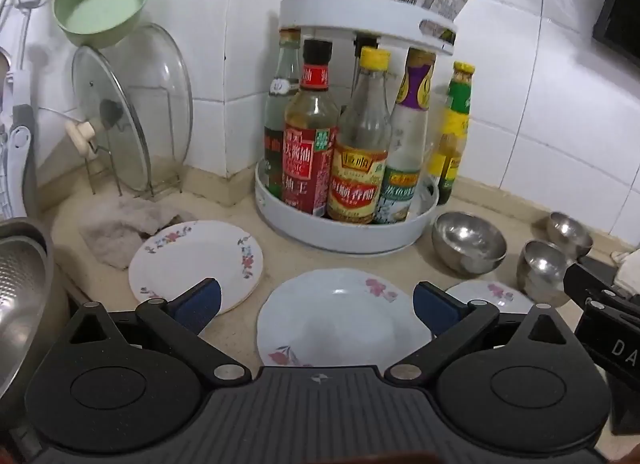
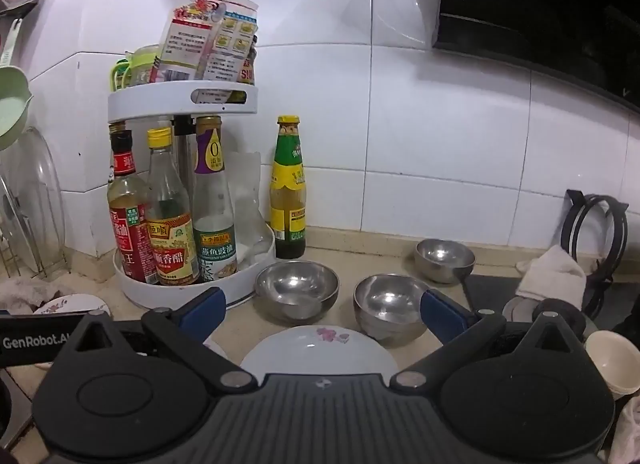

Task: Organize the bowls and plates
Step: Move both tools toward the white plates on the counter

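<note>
Beige stone counter [image 1: 276, 240] along white tiled wall, dishes spread apart across it, nothing stacked yet. Upper centre: white two-tier round condiment rack [image 1: 344, 232], bottles crowded upright. Lower centre, left wrist view: large white floral plate [image 1: 340, 320], flat, flanked by similar plates left [image 1: 196, 260] and right [image 1: 484, 292]. Right of rack: three steel bowls, largest [image 1: 470, 242] nearest it. Left gripper [image 1: 316, 306] released, jaws wide, empty, over centre plate. Right gripper [image 2: 322, 314] likewise wide, empty, near middle steel bowl [image 2: 390, 310].
</note>
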Demonstrator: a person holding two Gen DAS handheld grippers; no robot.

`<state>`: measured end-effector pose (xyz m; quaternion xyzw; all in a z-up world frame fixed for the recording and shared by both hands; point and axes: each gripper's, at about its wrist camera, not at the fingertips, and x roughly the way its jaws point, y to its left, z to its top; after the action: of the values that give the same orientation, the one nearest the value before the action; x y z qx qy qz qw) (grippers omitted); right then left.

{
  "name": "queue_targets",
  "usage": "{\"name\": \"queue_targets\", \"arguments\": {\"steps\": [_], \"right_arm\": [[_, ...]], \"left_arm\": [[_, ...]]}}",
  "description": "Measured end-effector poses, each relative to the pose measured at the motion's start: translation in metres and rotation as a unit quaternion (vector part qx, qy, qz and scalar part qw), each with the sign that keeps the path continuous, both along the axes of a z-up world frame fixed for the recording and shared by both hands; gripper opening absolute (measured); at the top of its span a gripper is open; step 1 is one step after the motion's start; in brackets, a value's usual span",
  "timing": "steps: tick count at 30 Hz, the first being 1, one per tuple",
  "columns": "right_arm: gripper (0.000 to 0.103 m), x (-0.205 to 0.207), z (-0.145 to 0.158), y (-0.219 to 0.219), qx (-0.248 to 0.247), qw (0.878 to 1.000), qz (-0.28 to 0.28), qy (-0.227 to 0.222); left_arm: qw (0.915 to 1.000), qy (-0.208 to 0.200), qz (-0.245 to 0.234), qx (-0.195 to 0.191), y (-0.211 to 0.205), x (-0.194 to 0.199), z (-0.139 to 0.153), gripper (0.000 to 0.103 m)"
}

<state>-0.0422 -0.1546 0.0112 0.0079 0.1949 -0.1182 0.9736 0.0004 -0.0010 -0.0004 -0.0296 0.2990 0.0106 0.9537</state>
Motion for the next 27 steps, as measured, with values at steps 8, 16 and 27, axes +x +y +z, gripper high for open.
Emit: {"name": "queue_targets", "arguments": {"steps": [8, 16, 27], "right_arm": [[0.102, 0.005, -0.009, 0.0, 0.014, 1.0, 0.0, 0.021], [0.102, 0.005, -0.005, -0.003, 0.006, 1.0, -0.009, 0.022], [0.102, 0.008, -0.005, -0.006, 0.008, 0.999, -0.017, 0.028]], "left_arm": [[0.9997, 0.021, -0.005, 0.014, -0.014, -0.007, -0.005, 0.103], [0.9993, 0.032, -0.019, -0.007, -0.004, 0.009, 0.002, 0.103], [0.9995, 0.023, -0.023, 0.0, -0.014, 0.011, -0.004, 0.103]]}}
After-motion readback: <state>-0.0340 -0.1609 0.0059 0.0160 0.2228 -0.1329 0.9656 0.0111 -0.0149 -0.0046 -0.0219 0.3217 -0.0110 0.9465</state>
